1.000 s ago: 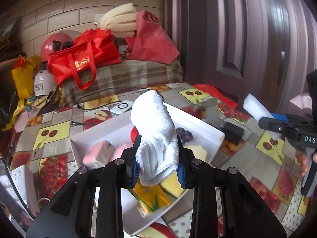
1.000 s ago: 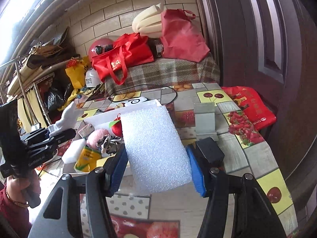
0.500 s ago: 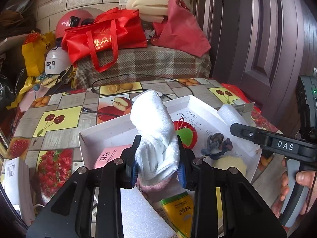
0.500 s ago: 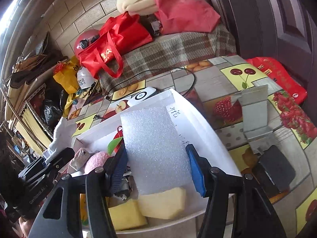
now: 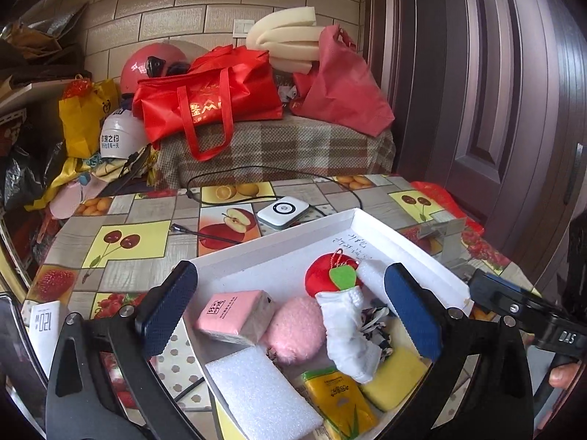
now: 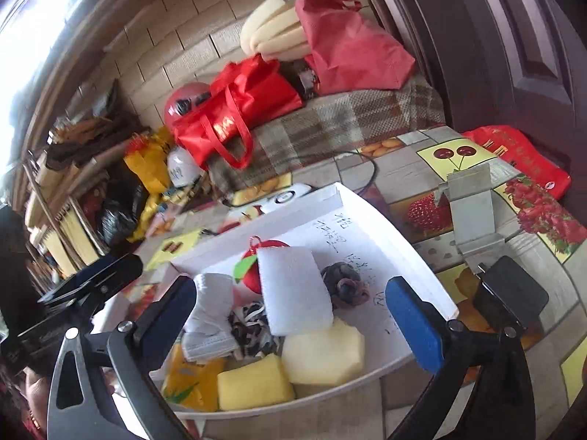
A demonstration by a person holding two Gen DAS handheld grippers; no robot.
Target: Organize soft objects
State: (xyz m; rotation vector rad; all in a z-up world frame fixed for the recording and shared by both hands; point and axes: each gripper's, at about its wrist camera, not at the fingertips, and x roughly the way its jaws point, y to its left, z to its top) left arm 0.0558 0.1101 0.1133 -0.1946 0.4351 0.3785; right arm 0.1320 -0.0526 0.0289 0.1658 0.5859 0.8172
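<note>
- Claws both hover over the white tray point(image 5: 411, 245), which sits on the fruit-patterned bench point(image 5: 128, 234).
- Left claw point(image 5: 290, 311) fills the lower part of its view, spread wide and gripping nothing; the white towel point(image 5: 348, 333) lies loose in the tray between its blue pads, beside the pink pompom point(image 5: 297, 330).
- Right claw point(image 6: 293, 315) is likewise spread wide and empty, tilted down toward the tray; the white foam sheet point(image 6: 293, 289) lies at centre frame, resting over the red apple toy point(image 6: 256, 267) and the pale sponge point(image 6: 323, 355).
</note>
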